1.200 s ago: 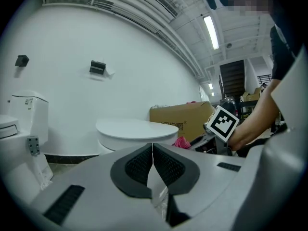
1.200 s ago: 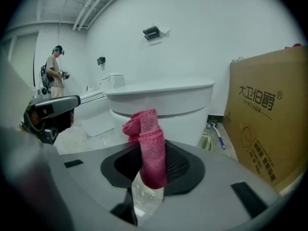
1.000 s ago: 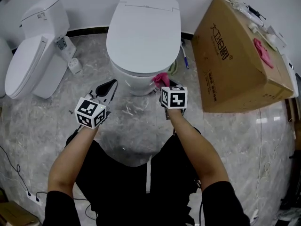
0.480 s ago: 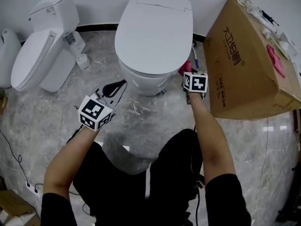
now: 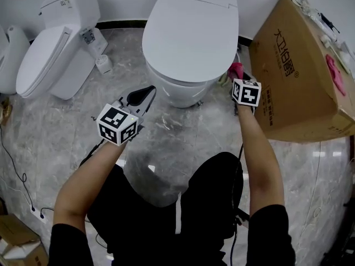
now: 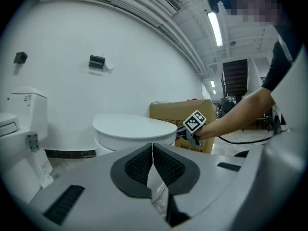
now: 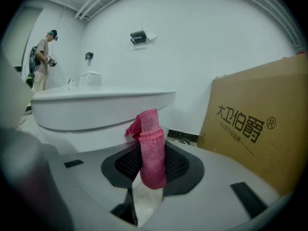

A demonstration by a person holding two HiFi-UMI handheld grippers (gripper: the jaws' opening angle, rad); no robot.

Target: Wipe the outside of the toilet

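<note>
The white toilet point(image 5: 188, 35) with its lid down stands against the back wall; its bowl shows in the left gripper view point(image 6: 130, 129) and in the right gripper view point(image 7: 96, 107). My right gripper point(image 5: 237, 75) is at the bowl's right side, shut on a pink cloth point(image 7: 150, 146), whose tip shows by the bowl point(image 5: 236, 70). My left gripper point(image 5: 141, 96) is low at the bowl's front left, a little way off it, its jaws shut with nothing between them point(image 6: 153, 160).
A large cardboard box point(image 5: 302, 73) leans just right of my right gripper, with a pink rag point(image 5: 335, 66) on top. A second white toilet point(image 5: 55, 43) stands at the left. Cables point(image 5: 22, 193) run over the marble floor at the left. A person point(image 7: 43, 61) stands far off.
My right gripper has carried the pink cloth from the bowl's front round to its right side, toward the wall. The left gripper has barely moved relative to the bowl.
</note>
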